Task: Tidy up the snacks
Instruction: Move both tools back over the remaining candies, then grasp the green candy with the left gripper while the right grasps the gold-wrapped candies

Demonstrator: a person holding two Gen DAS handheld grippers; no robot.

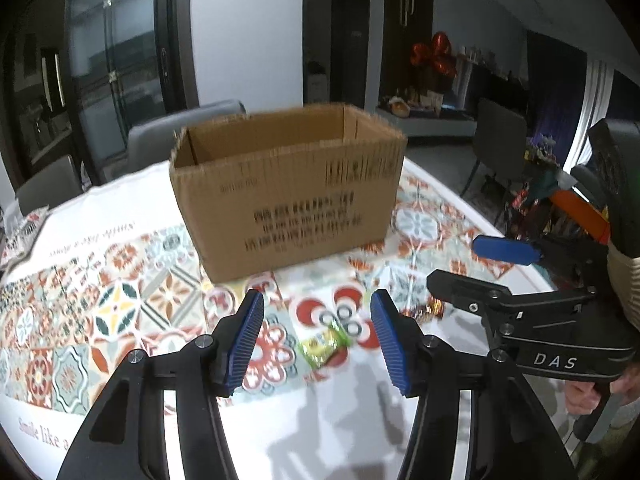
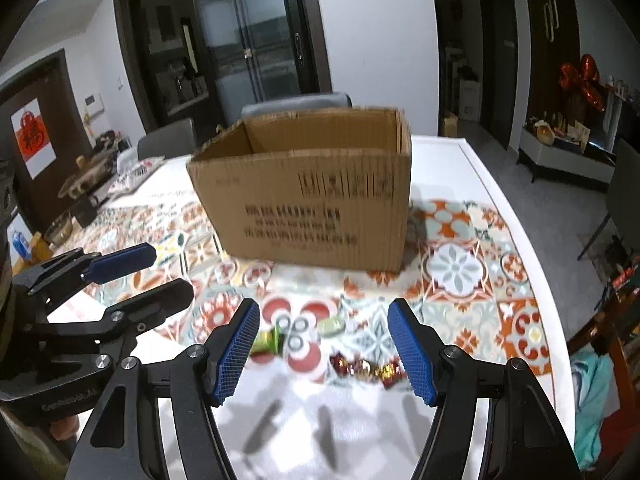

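An open-topped cardboard box [image 1: 288,184] [image 2: 312,192] stands on the patterned tablecloth [image 1: 120,300]. In front of it lie loose snacks. A green-yellow packet [image 1: 324,346] [image 2: 272,340] lies on the cloth below my left gripper [image 1: 318,304], which is open and holds nothing. Red-and-gold wrapped candies [image 2: 364,364] [image 1: 424,312] and a pale green candy [image 2: 332,325] lie below my right gripper [image 2: 324,312], which is also open and holds nothing. Each gripper shows in the other's view, the right gripper [image 1: 454,262] at the right and the left gripper [image 2: 171,272] at the left. I cannot see inside the box.
Grey chairs [image 1: 180,136] [image 2: 296,102] stand behind the table. The table's white edge [image 2: 520,216] runs along the right. Printed bags [image 1: 20,232] lie at the far left of the cloth. A person's hand [image 1: 580,396] holds the right gripper's handle.
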